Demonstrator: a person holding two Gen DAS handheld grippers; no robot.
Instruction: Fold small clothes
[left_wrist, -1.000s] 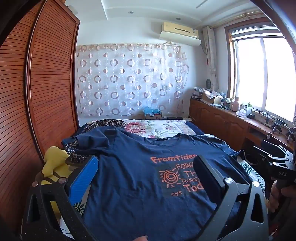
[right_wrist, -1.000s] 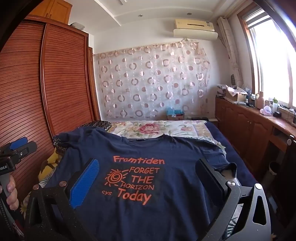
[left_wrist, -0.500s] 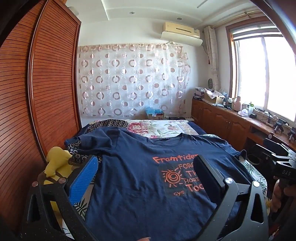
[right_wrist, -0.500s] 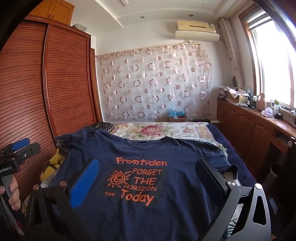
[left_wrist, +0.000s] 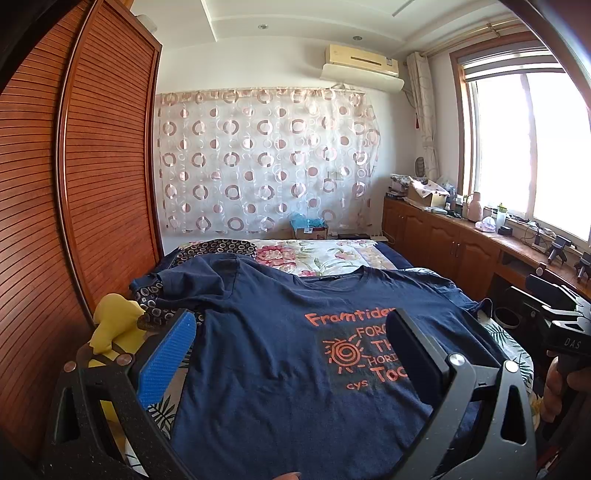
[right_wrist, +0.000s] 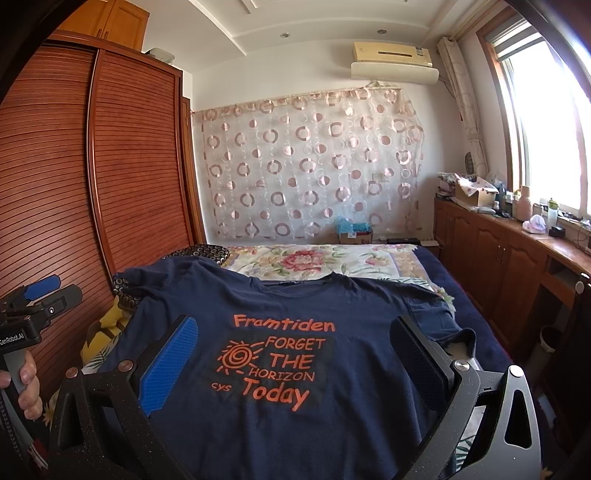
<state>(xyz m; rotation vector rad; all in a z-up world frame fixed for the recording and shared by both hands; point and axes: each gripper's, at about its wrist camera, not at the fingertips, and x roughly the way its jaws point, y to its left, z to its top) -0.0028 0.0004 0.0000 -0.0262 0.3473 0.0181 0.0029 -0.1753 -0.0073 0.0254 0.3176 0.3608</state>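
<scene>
Navy T-shirt (right_wrist: 295, 387), front side up, spread flat across the bed (right_wrist: 424, 266), orange print reading "Framtiden, FORGET THE HORIZON, Today" with a little spiral sun. Neckline points away toward the floral bedspread (right_wrist: 314, 258) and the circle-patterned curtain (right_wrist: 306, 173) on the far wall.

Right gripper (right_wrist: 291, 347) hangs above the shirt's lower half, jaws spread wide, nothing between them but air; the whole print sits framed in the gap, blue pad (right_wrist: 168, 365) on one side, black finger on the other. The shirt's right sleeve (right_wrist: 432, 314) lies rumpled just beyond the black finger.

Left gripper (left_wrist: 291, 339) is the same story: jaws wide open, gripping nothing, poised over the cloth. From its view the print sits off toward the black finger, which covers the ends of the words. Past its blue pad (left_wrist: 166, 362) the left sleeve (left_wrist: 192, 288) lies bunched up over a dark ring-patterned cushion (left_wrist: 218, 247), and a yellow plush toy (left_wrist: 114, 328) sits just outside that pad, against the slatted wooden wardrobe (left_wrist: 92, 184).

A hand (right_wrist: 27, 387) grips the left tool's handle at the edge of the right view; fingers on the right tool's handle show at the edge of the left view. Window (left_wrist: 524, 136) glaring bright over the wooden cabinets (left_wrist: 443, 247).
</scene>
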